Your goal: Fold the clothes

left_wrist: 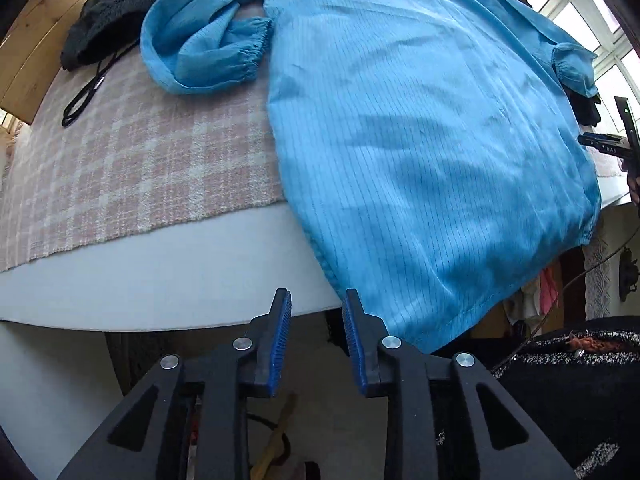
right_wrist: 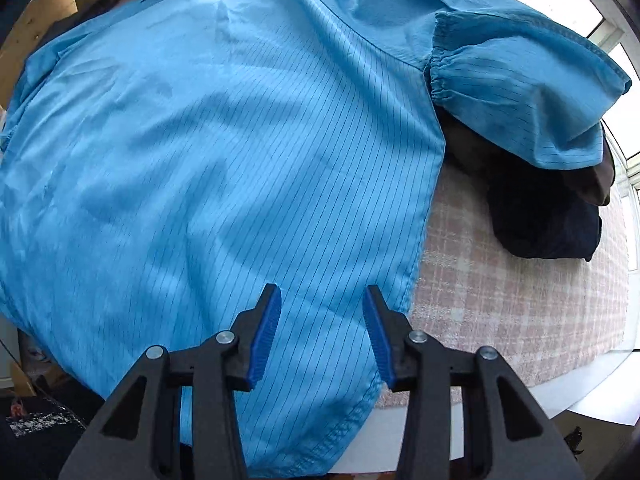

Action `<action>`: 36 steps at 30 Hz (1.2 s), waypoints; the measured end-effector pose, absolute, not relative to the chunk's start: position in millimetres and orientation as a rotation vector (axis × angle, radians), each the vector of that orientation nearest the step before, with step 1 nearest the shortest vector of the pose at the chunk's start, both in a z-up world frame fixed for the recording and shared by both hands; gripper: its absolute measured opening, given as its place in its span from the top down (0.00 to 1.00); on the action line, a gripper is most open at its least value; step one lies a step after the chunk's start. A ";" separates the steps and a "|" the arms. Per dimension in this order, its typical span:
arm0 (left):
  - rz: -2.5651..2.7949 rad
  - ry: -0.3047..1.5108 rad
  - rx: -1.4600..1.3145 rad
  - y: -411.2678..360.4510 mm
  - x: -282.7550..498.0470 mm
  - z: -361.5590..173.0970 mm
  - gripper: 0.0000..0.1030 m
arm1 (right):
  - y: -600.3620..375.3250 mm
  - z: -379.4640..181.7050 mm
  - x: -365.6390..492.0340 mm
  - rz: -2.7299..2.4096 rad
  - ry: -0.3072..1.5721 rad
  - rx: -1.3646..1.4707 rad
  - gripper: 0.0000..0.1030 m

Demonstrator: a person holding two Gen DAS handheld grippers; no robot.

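Note:
A blue pinstriped smock (left_wrist: 420, 132) lies spread flat on the table, its hem hanging over the near edge. One sleeve with an elastic cuff (left_wrist: 208, 48) is bunched at the far left. The other sleeve (right_wrist: 516, 76) lies over a dark garment at the right. My left gripper (left_wrist: 316, 300) is open with nothing between its fingers, just off the table edge beside the smock's left hem corner. My right gripper (right_wrist: 322, 300) is open above the smock (right_wrist: 224, 152) near its right hem corner. The right gripper's tip (left_wrist: 608, 146) shows at the left wrist view's right edge.
A pink and white checked cloth (left_wrist: 132, 160) covers the white table (left_wrist: 160, 280). A black garment with a cord (left_wrist: 104, 28) lies at the far left. Dark clothes (right_wrist: 552, 216) are piled at the right. Windows (right_wrist: 628, 80) stand behind. A person's black speckled garment (left_wrist: 568, 380) is at lower right.

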State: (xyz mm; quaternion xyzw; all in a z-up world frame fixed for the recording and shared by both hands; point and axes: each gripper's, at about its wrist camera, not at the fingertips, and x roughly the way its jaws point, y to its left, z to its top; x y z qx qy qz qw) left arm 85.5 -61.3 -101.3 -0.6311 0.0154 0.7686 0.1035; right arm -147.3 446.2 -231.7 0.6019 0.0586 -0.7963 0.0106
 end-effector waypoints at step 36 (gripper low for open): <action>2.684 0.109 -1.454 -258.9 -124.2 43.9 1.00 | 156.5 -146.3 -344.4 -2.254 -0.018 1.526 0.59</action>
